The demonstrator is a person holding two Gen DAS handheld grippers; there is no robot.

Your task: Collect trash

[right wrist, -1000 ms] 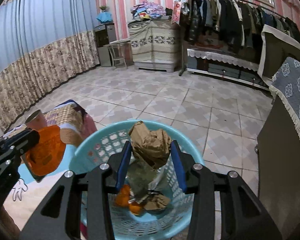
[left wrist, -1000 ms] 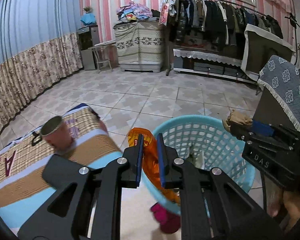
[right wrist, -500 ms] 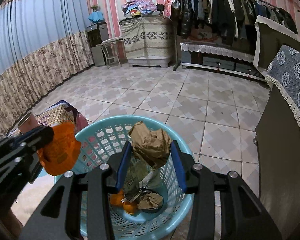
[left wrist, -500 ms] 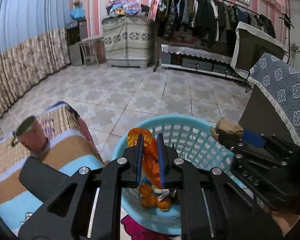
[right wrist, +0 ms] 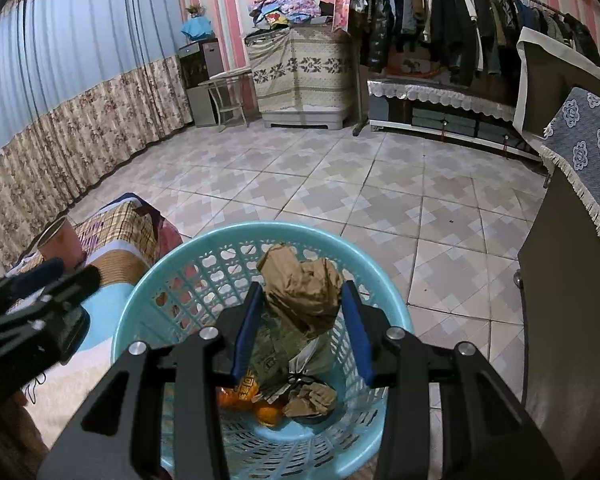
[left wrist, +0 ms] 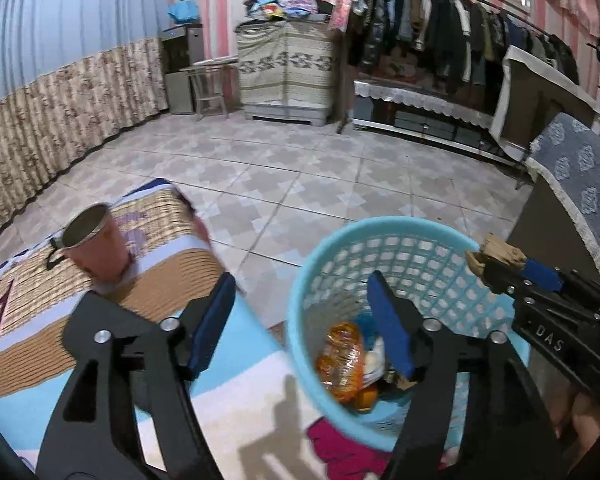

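A light blue plastic basket (left wrist: pixel 384 232) (right wrist: pixel 168 280) stands on the floor beside a low covered table. My left gripper (left wrist: pixel 300 296) hangs over the basket's left rim, its jaws opening and nothing between them. The orange wrapper (left wrist: pixel 340 360) lies inside the basket among other scraps. My right gripper (right wrist: pixel 302 300) is shut on a crumpled brown paper ball (right wrist: pixel 304 284) above the basket's middle. From the left wrist view that gripper (left wrist: pixel 496 264) shows at the right with the brown paper (left wrist: pixel 496 248) at its tip.
A pink metal cup (left wrist: pixel 96 244) (right wrist: pixel 60 240) stands on the striped tablecloth (left wrist: pixel 160 280) at the left. A dark cabinet with a blue patterned cover (right wrist: pixel 580 148) rises at the right. Tiled floor (right wrist: pixel 340 184) stretches ahead to a clothes rack (right wrist: pixel 440 8) and covered furniture.
My left gripper went from shut on the orange wrapper to open, and the wrapper dropped into the basket. The right gripper kept still, holding the brown paper.
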